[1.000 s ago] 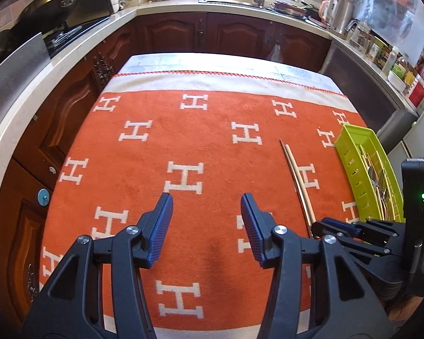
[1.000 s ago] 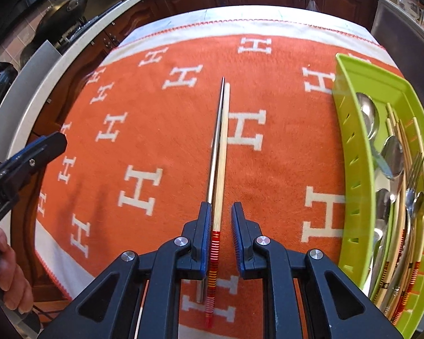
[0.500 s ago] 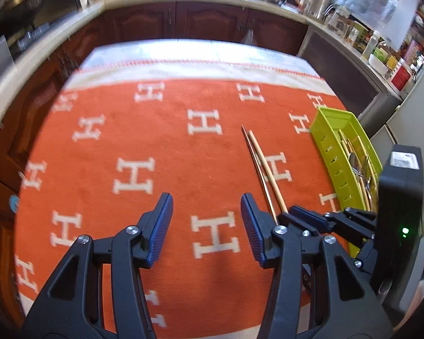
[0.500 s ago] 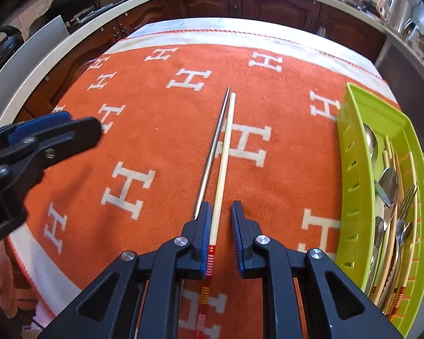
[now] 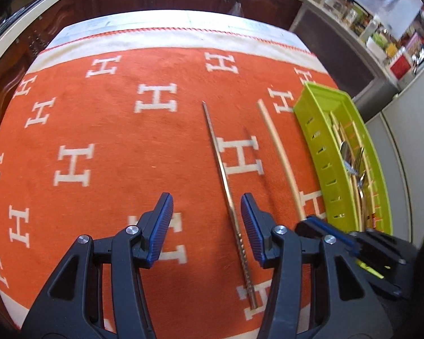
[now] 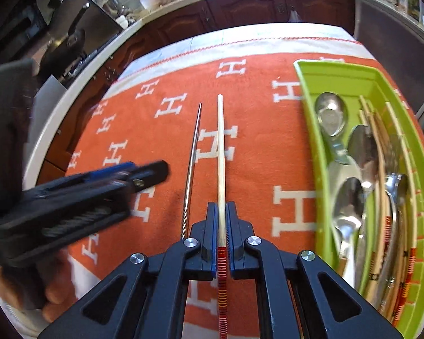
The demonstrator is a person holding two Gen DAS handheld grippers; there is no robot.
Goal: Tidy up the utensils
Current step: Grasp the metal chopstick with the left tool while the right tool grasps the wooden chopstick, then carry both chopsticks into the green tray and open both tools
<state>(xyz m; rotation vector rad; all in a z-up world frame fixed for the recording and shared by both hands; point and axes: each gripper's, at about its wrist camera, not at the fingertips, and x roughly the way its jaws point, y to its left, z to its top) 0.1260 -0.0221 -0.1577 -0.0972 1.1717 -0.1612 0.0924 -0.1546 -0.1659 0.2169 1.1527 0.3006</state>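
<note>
Fuzzy orange cloth with white H shapes. Shiny thin metal chopstick. Smooth pale wooden chopstick. Glossy lime-green plastic tray. Shiny metal spoons.

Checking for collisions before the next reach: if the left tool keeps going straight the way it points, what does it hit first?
Most likely the metal chopstick, lying between the open left tool's fingers near the right-hand one, or the orange cloth beside it; depth is unclear.

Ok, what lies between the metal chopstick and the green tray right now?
Only the wooden chopstick, clamped in the right tongs, and bare orange cloth. It shows in both wrist views, between the metal chopstick and the green tray.
</note>
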